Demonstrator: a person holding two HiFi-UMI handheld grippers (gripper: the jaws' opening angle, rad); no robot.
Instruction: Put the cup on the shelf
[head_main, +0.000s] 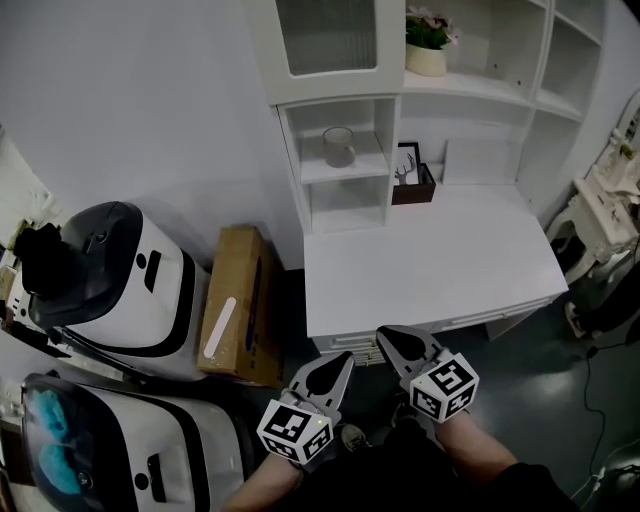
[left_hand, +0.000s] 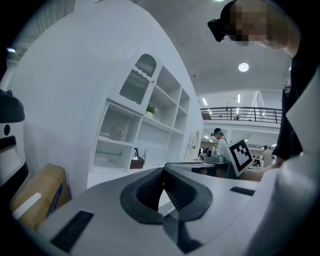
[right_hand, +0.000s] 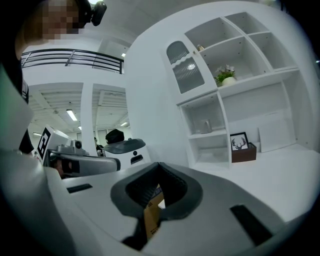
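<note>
A clear glass cup (head_main: 338, 146) stands upright on the middle shelf of the white cabinet's (head_main: 345, 175) small left compartment. It also shows as a small grey cup (left_hand: 116, 133) in the left gripper view and as a pale cup (right_hand: 205, 126) in the right gripper view. My left gripper (head_main: 345, 357) and right gripper (head_main: 385, 335) hang side by side just below the desk's front edge, far from the cup. Both are shut with nothing between the jaws, as the left gripper (left_hand: 163, 172) and right gripper (right_hand: 159, 167) show in their own views.
A white desk (head_main: 430, 265) lies under the shelves. A brown box with a deer picture (head_main: 412, 178) and a potted plant (head_main: 427, 44) sit on the unit. A cardboard box (head_main: 238, 305) and two white machines (head_main: 120, 280) stand at left; a chair (head_main: 605, 215) at right.
</note>
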